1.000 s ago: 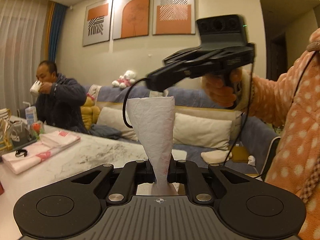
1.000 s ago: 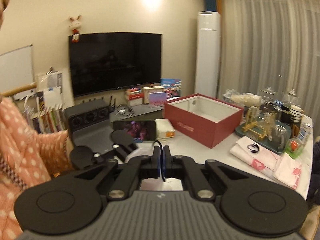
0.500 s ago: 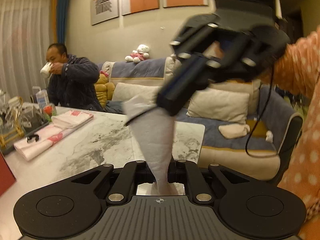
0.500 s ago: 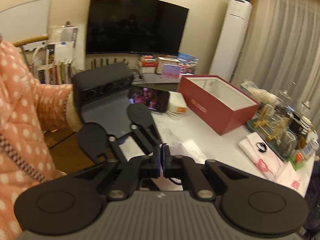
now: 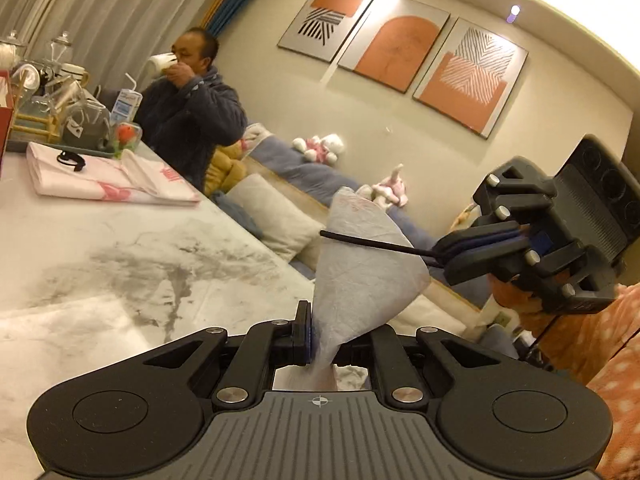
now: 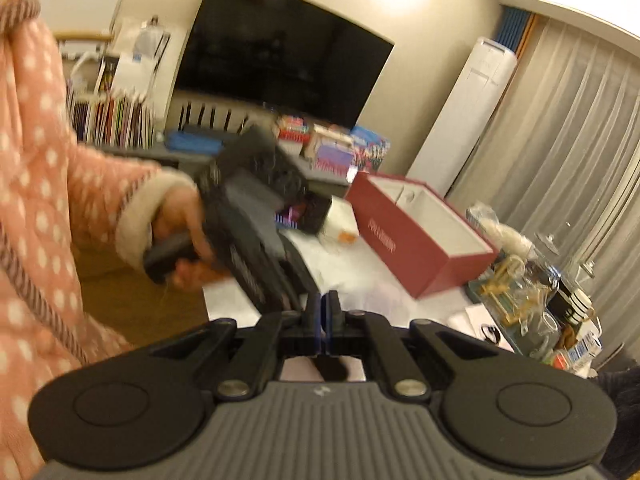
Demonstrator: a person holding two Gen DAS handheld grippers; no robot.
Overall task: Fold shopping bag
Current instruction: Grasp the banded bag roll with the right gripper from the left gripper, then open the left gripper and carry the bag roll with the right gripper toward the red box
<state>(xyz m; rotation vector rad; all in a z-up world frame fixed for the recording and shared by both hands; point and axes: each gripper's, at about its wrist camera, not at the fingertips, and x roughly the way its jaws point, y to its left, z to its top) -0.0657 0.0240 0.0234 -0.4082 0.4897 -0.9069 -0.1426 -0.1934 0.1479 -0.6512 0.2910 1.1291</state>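
Observation:
In the left wrist view my left gripper [image 5: 320, 332] is shut on the narrow lower end of a white shopping bag [image 5: 360, 264], which fans up and to the right above the table edge. The bag's thin black handle [image 5: 372, 243] runs across it to my right gripper [image 5: 444, 258], which is shut on the handle's end at the right. In the blurred right wrist view my right gripper [image 6: 323, 312] has its fingers together, with a dark strip of the handle [image 6: 332, 368] behind them. A hand [image 6: 180, 236] in a pink dotted sleeve holds the other tool just beyond.
A marble table [image 5: 120, 264] carries folded white bags with pink print [image 5: 108, 180], a tray of glassware [image 6: 520, 292] and an open red box [image 6: 420, 232]. A seated person [image 5: 188, 112] drinks at the far side. A sofa with cushions [image 5: 276, 216] lies beyond the table edge.
Both views have rolled. My right gripper has swung from above the bag down to its right side, drawing the black handle sideways. The bag now leans right instead of standing straight.

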